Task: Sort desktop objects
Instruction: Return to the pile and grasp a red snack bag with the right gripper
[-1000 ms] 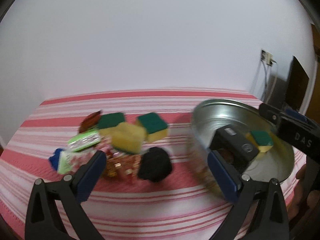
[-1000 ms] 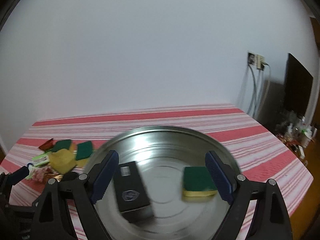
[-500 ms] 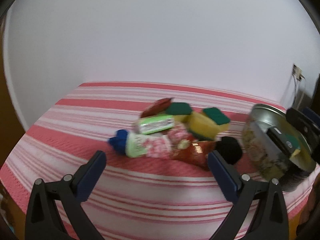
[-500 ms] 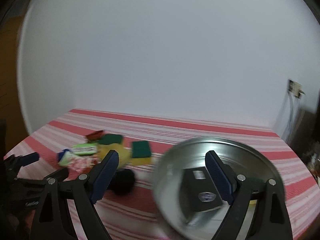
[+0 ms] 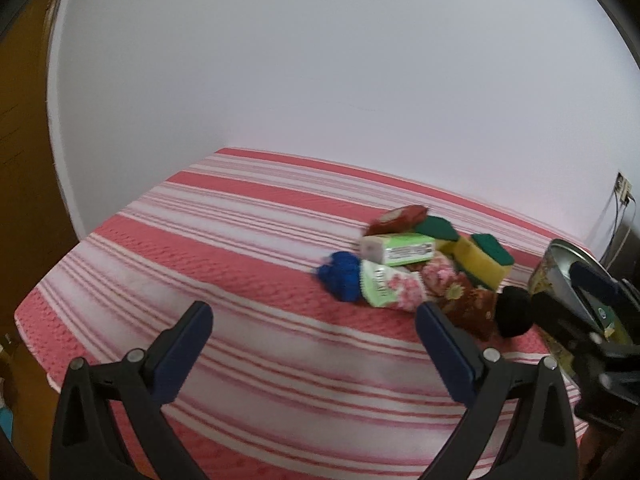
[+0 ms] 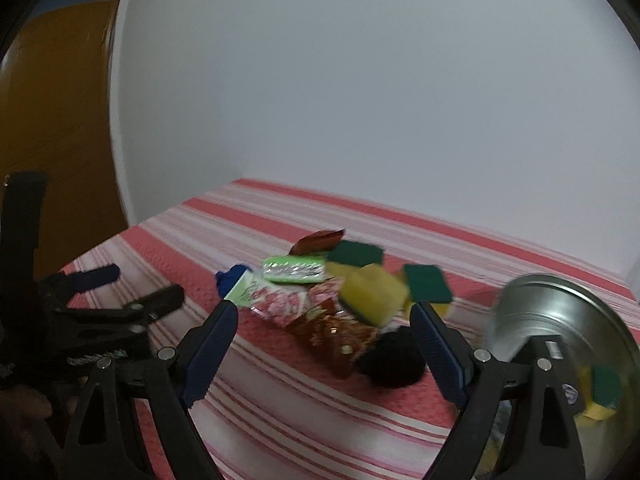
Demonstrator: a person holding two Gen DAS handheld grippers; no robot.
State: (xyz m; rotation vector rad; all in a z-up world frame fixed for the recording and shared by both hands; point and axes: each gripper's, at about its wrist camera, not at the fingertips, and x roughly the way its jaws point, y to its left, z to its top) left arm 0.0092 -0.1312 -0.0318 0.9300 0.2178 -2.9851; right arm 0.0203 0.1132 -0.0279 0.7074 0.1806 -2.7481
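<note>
Clutter sits heaped on the red-and-white striped tabletop (image 5: 248, 248): yellow-green sponges (image 6: 372, 288), a green box (image 5: 400, 249), a flowered packet (image 5: 390, 289), a blue object (image 5: 340, 274) and a black ball (image 6: 394, 360). Just right of the heap, a metal tin (image 6: 568, 320) holds another sponge and a black box. Left tongs (image 5: 314, 350) and right tongs (image 6: 324, 354) both gape wide, holding nothing.

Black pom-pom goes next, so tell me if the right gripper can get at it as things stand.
Probably yes. The right gripper is open and empty, and the black pom-pom sits at the pile's near edge, nothing on top. The crinkly red wrapper touches its side and might get nipped.
</note>
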